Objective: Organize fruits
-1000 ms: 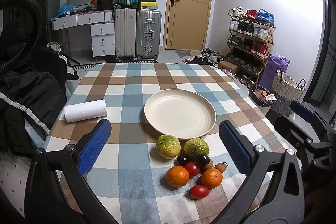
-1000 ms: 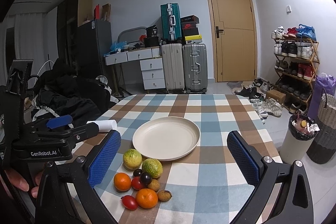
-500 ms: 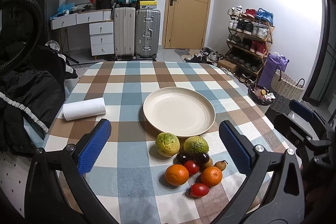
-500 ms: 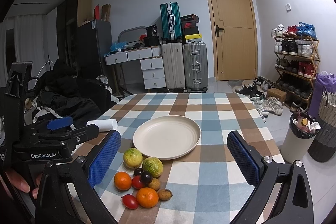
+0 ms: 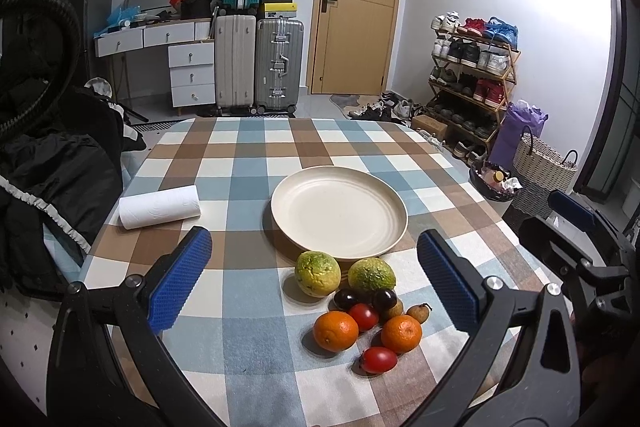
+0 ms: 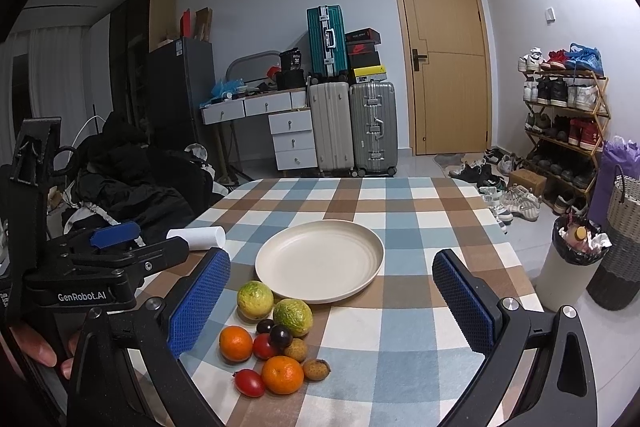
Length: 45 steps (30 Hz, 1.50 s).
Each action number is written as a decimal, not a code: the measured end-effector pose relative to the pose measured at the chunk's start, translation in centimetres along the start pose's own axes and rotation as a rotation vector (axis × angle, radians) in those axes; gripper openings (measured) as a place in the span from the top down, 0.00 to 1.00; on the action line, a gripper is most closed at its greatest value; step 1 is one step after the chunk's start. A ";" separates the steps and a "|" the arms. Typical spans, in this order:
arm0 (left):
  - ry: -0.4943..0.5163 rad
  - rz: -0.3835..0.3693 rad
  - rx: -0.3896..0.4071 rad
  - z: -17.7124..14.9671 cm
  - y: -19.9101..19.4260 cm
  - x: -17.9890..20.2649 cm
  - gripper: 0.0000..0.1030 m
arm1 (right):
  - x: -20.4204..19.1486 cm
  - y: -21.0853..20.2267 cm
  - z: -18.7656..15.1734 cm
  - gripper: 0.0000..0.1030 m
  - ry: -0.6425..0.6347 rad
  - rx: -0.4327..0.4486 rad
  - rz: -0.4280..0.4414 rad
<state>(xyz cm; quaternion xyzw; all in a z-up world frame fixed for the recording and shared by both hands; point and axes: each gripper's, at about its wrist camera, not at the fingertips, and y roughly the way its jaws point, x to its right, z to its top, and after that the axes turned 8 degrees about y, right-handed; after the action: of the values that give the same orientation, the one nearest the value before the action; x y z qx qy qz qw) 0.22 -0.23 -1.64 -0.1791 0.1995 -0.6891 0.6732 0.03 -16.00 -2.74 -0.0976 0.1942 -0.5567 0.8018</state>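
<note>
While the heap of small round fruits [image 5: 362, 303], oranges, tomatoes and green citrus, lies just before the empty cream ribbed plate [image 5: 339, 213] on the checked tablecloth [image 5: 248, 163], my left gripper [image 5: 312, 279] and right gripper [image 6: 328, 299] hover wide-jawed, holding nothing.

A checked cloth [image 5: 248, 171] in blue, brown and white covers the surface. On it sit a cream plate [image 5: 339, 213] near the middle, a white paper roll [image 5: 160, 207] lying on its side well to the left, and a cluster of fruits [image 5: 360, 301] touching one another just beside the plate's near rim.
</note>
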 end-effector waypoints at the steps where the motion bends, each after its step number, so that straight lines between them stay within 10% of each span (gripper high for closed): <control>1: 0.000 -0.005 -0.002 -0.1 0.1 0.0 0.00 | 0.0 0.0 0.0 0.00 0.000 0.000 0.000; 22: -0.006 -0.151 -0.145 -5.6 5.1 -0.8 0.03 | 0.3 1.8 -1.6 0.00 0.006 -0.054 -0.003; 45: -0.042 -0.381 -0.273 -8.8 11.2 -0.9 0.51 | 1.3 6.4 -3.5 0.00 0.052 -0.193 0.049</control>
<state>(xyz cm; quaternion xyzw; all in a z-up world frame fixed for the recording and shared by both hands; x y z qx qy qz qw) 5.30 0.86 -14.88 -0.3170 0.2394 -0.7666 0.5045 4.44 -14.72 -8.61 -0.1550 0.2698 -0.5179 0.7968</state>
